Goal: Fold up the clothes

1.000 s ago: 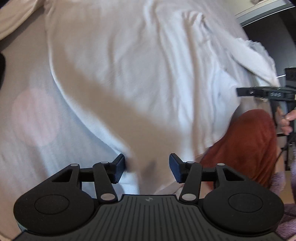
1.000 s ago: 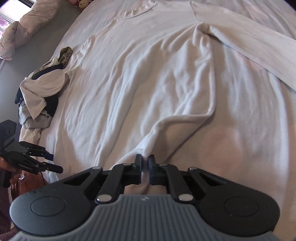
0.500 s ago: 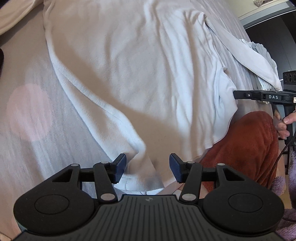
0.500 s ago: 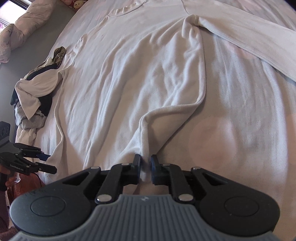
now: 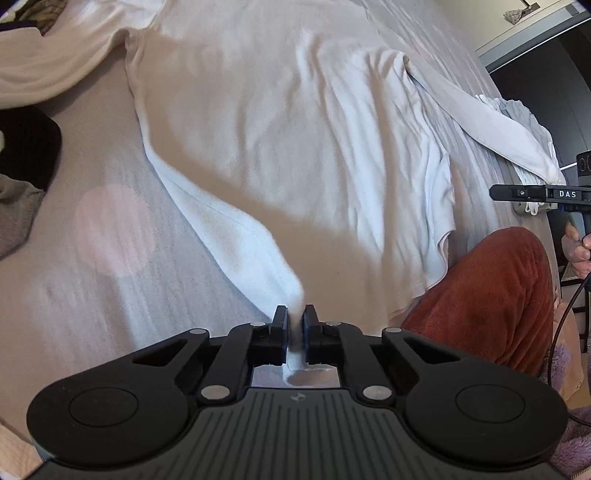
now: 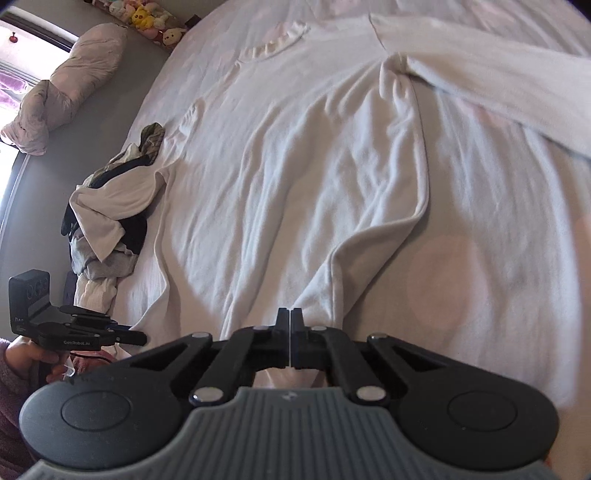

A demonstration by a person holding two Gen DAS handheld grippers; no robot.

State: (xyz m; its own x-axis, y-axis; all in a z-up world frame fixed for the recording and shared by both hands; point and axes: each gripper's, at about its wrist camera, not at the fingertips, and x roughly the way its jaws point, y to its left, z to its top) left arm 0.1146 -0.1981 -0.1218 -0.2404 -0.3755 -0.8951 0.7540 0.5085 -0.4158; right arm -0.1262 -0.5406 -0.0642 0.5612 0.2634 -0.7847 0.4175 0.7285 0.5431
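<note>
Pale grey bedding covered the bed and formed the working surface, with a bundled grey-white duvet by the window at the far left and a row of small plush toys along the wall. A white long-sleeved knit top lay spread on the bedding, neckline away from the cameras, one sleeve extending to the right, the hem nearest the grippers.

The left gripper was closing on a bunched fold of the hem at the garment's left bottom corner; white fabric was caught between its pads and pulled up into a ridge running back to the body of the top. The right gripper had its jaws drawn fully together on the hem at the opposite bottom corner, only a thin edge of cloth showing between them and more fabric visible beneath the linkage. Both grippers pointed steeply downward at the bed.

In the right wrist view the left hand, in a fuzzy mauve sleeve, gripped its handle at lower left. A heap of mixed dark and white clothes lay just beside the top's left side. A rust-coloured fleece-covered leg stood against the bed edge in the left wrist view.
</note>
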